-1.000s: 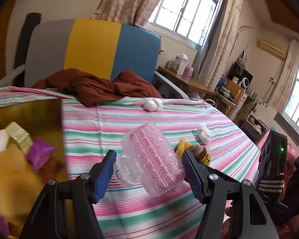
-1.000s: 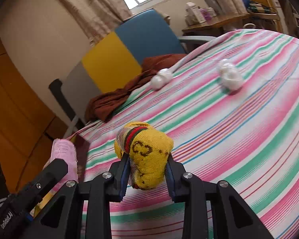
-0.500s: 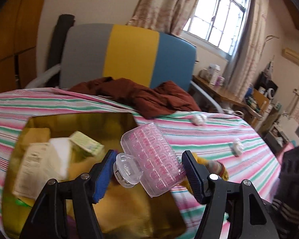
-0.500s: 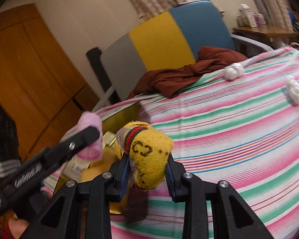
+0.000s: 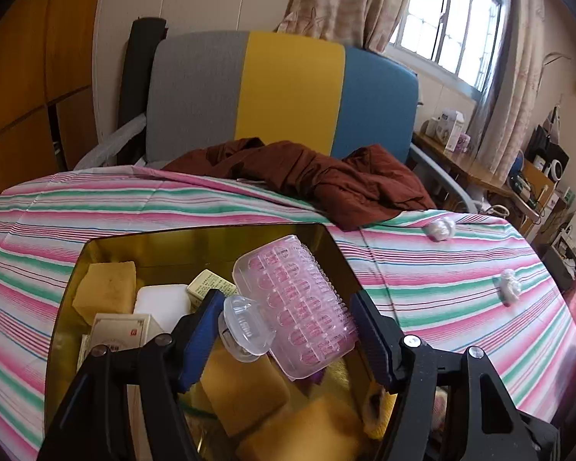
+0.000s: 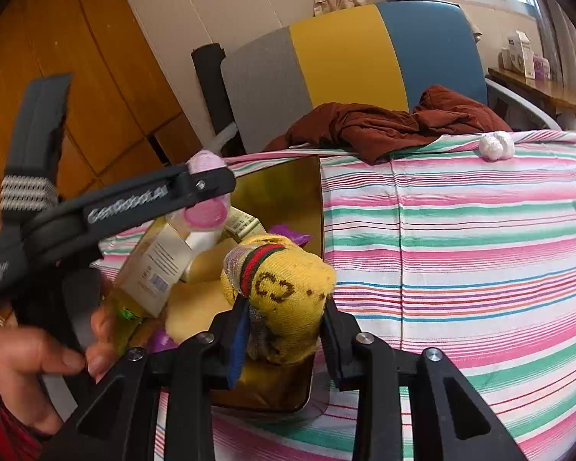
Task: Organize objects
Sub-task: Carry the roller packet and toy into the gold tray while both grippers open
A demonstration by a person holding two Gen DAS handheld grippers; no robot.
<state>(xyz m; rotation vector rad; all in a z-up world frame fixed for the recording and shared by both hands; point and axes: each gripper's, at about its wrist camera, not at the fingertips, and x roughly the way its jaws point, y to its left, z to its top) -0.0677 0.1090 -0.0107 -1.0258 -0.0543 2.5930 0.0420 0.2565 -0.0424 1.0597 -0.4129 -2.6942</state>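
Observation:
My left gripper [image 5: 285,301] is shut on a pink hair roller [image 5: 303,299] with a clear clip [image 5: 245,326] on its end, and holds it above the open gold box [image 5: 196,232]. The box holds yellow sponges [image 5: 105,292], a white block and small cartons. In the right wrist view my right gripper [image 6: 284,309] carries a yellow rolled sock [image 6: 288,280] over the near right corner of the gold box [image 6: 288,192]. Its jaws are opening, and the sock still sits between the pads, touching both. The left gripper's finger [image 6: 153,199] crosses that view at the left with the roller's end [image 6: 207,213].
The box sits on a pink and green striped tablecloth [image 5: 441,269]. Two white cotton balls [image 5: 439,228] [image 5: 510,286] lie to the right on it. A brown cloth [image 5: 326,180] is heaped at the far edge, before a grey, yellow and blue chair back [image 5: 288,88]. A person's hand [image 6: 38,357] grips the left gripper's handle.
Both grippers swung left from over the open tablecloth to above the gold box, carrying the roller and the sock. The right gripper's jaws stand slightly wider around the sock.

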